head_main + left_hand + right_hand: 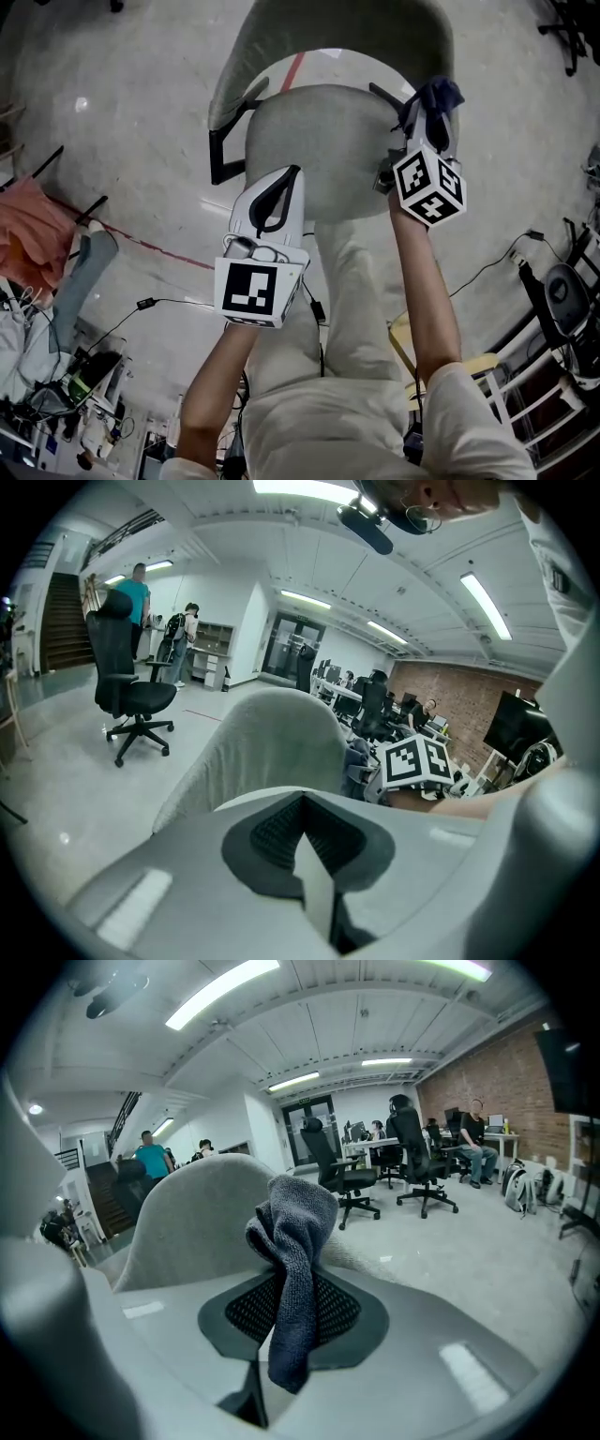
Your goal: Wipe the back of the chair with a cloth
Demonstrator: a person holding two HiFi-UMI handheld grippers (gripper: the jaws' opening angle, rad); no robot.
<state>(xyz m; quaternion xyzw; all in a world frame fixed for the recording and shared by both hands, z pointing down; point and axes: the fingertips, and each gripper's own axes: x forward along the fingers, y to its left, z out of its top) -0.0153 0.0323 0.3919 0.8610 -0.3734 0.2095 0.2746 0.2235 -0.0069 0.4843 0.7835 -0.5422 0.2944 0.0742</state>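
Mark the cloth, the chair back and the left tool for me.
cloth (298,1241), right gripper view, on its hanging middle fold.
chair back (192,1213), right gripper view, on its grey upholstered face.
left tool (302,808), left gripper view, where its shut tips meet.

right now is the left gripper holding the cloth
No, the left gripper has its jaws together on nothing; the dark cloth hangs pinched in the right gripper.

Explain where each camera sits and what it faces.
Head view: on the person's head, facing down at chair, arms, left gripper, right gripper.
Left gripper view: rides that gripper, along shut empty jaws toward the chair back.
Right gripper view: likewise, jaws shut on cloth.
Shared: both gripper views show the chair back.
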